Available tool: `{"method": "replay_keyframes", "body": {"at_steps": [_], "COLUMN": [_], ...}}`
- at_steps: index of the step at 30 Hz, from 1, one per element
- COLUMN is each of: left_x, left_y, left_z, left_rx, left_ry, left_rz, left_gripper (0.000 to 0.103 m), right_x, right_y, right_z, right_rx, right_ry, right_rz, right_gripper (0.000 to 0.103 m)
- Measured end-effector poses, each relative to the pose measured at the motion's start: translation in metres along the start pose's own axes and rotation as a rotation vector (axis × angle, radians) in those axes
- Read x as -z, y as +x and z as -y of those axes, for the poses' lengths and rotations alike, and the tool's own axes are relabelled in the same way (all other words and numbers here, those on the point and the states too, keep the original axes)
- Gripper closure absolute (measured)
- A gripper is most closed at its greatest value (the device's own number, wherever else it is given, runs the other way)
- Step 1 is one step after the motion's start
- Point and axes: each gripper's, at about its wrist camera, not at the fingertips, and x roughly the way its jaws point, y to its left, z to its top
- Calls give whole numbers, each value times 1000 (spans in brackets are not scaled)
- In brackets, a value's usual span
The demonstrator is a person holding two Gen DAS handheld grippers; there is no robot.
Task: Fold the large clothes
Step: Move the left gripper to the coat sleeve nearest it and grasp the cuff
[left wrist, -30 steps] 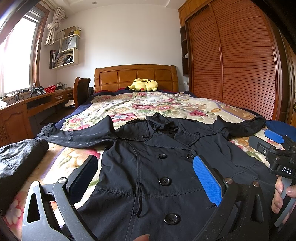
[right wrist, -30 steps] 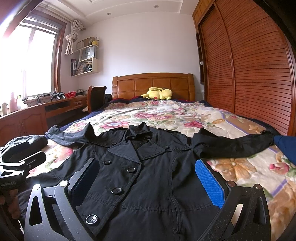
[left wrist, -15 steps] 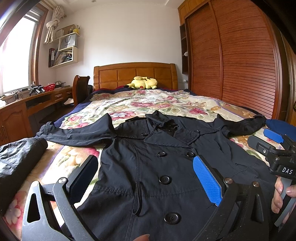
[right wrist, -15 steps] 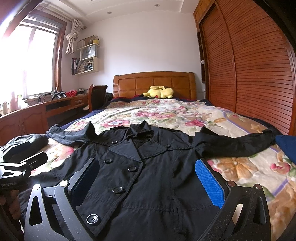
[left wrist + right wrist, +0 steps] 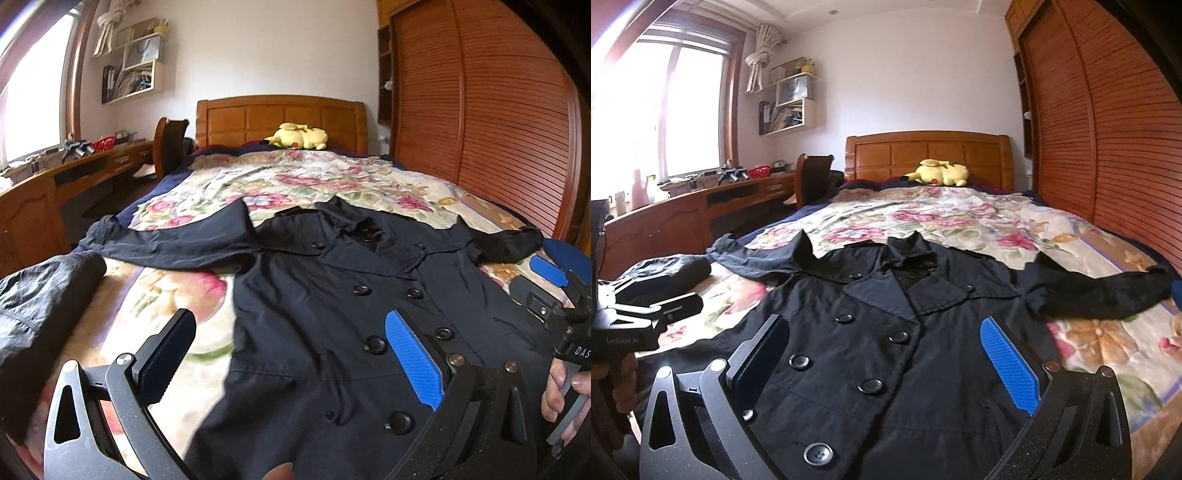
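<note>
Black double-breasted button-front trench coat [image 5: 332, 295] lies face up, spread flat on the floral quilted bedspread [image 5: 295, 184]; collar toward the wooden headboard [image 5: 929, 153], hem toward the operator. Both sleeves out sideways, prob. laid that way so the body can be folded sleeve-first. L gripper [image 5: 291, 354] hovers above the coat's lower front, jaws wide, nothing between them; black pad fingertip [image 5: 166, 354] sits over bare quilt just off the coat's side edge, blue pad over the button rows. R gripper [image 5: 886, 362] likewise wide and empty, above the coat's lower front, buttons directly ahead between its fingers. Ahead-left of L gripper: long sleeve [image 5: 170, 242] stretched toward the bed edge. Ahead-right of R gripper: other sleeve [image 5: 1100, 291] out across the quilt, cuff near the bed's far side. Left of L gripper, a second dark rolled garment [image 5: 40, 295] rests at the bed edge, apart from the coat. Yellow plush toy [image 5: 940, 173] far ahead by the headboard, not involved. Judgement: fold not begun, no crease or tuck visible yet. Likely next: each claw takes a sleeve or shoulder. Risk: thin slick fabric may slip or bunch in a pinch; buttons could snag the pads.
</note>
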Motion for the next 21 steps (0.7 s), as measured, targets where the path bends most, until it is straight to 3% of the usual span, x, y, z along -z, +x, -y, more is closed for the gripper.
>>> {"method": "replay_keyframes", "body": {"at_steps": [13,21], "left_x": [-16,-26], "left_y": [20,54], "left_z": [-48,-76], "left_rx": [-59,-101], "left_ry": [15,17], "left_rz": [-70,-124], "left_gripper": [0,0], "right_x": [-17,-39], "right_y": [25,44], "right_z": [-8,-14], "right_rx": [-69,-131], "right_ry": [-4,-51], "right_rz": [-28,-37], "right_gripper": [0,0]}}
